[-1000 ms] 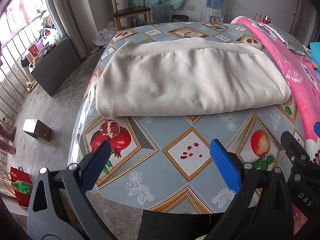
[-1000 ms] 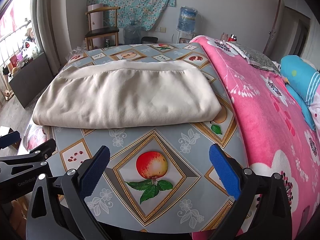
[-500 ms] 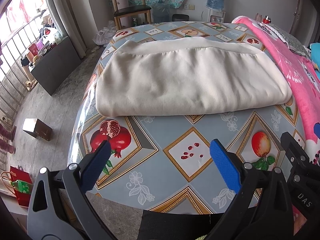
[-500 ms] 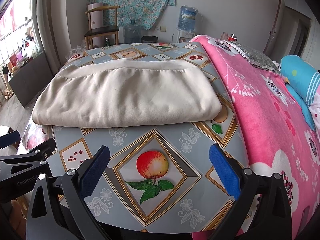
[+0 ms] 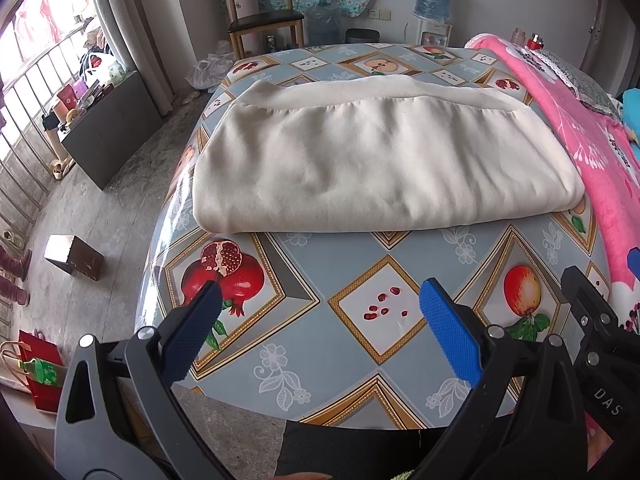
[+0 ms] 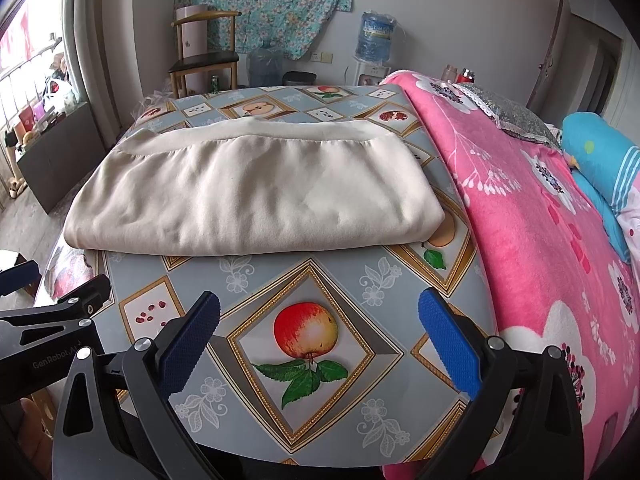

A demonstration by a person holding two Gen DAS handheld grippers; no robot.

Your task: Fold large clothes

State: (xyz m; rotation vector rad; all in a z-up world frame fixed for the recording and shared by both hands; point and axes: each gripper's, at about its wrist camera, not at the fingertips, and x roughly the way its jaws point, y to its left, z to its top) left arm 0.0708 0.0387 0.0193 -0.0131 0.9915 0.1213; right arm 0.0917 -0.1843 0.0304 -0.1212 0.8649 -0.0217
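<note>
Folded cream garment (image 5: 376,164) lying flat across the far half of the worktop (image 5: 352,264), its underside layers hidden and its type not determinable. Left tool (image 5: 320,332) and right tool (image 6: 320,336) both hover above the near worktop edge, blue pads spread wide apart and holding nothing; their rear bodies are cut off by the frame. Readable writing: "DAS" on the right tool seen from the left wrist view, "GenRobot.AI" on the left tool seen from the right wrist view. The worktop carries a glossy fruit-print oilcloth; a pink floral blanket (image 6: 540,240) adjoins its right side. Behind stand a wooden chair (image 6: 204,56) and a water dispenser bottle (image 6: 374,38).
</note>
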